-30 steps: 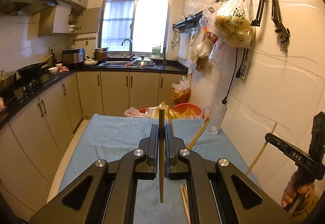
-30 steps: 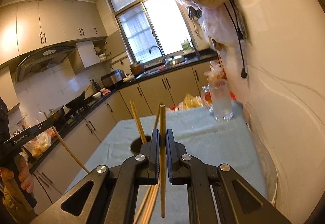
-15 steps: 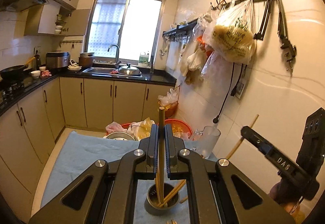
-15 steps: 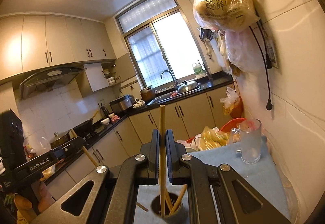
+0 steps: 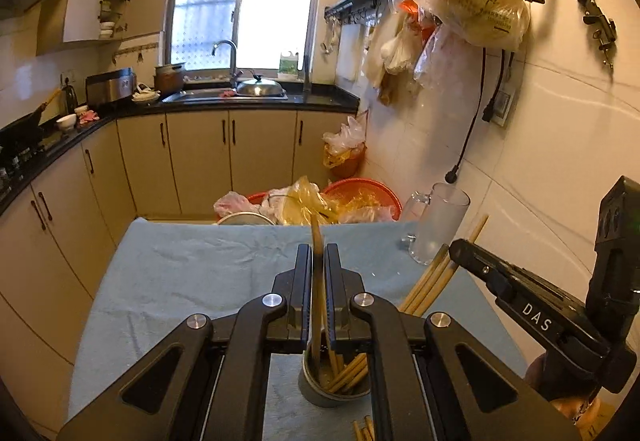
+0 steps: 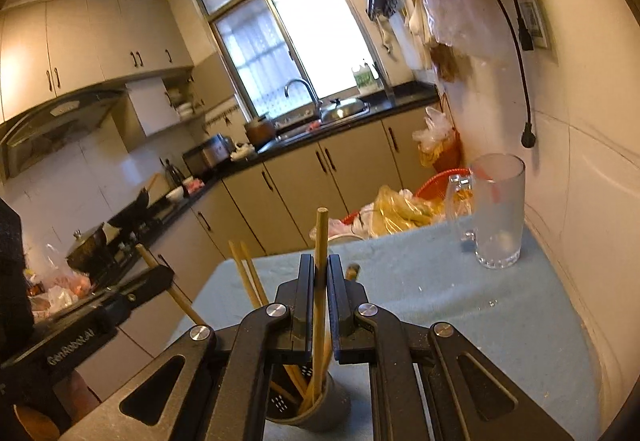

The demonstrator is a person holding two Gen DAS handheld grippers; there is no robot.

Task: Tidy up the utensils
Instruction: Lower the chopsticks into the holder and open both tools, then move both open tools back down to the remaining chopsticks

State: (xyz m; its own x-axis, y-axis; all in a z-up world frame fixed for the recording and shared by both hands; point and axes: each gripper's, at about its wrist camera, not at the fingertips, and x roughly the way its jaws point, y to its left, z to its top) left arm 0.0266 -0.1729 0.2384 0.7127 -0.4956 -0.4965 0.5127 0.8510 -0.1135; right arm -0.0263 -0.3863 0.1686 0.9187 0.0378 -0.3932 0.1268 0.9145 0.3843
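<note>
Left gripper (image 5: 318, 265) and right gripper (image 6: 321, 277) each pinch chopstick over holder (image 5: 334, 387); glass mug (image 6: 496, 211) near wall.

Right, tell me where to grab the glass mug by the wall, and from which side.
Take the glass mug by its handle, which sticks out on the side away from the wall. Come in from over the blue cloth, since the wall crowds its other side. It stands upright and looks empty, so a level grip across the handle or upper body should probably hold.
</note>
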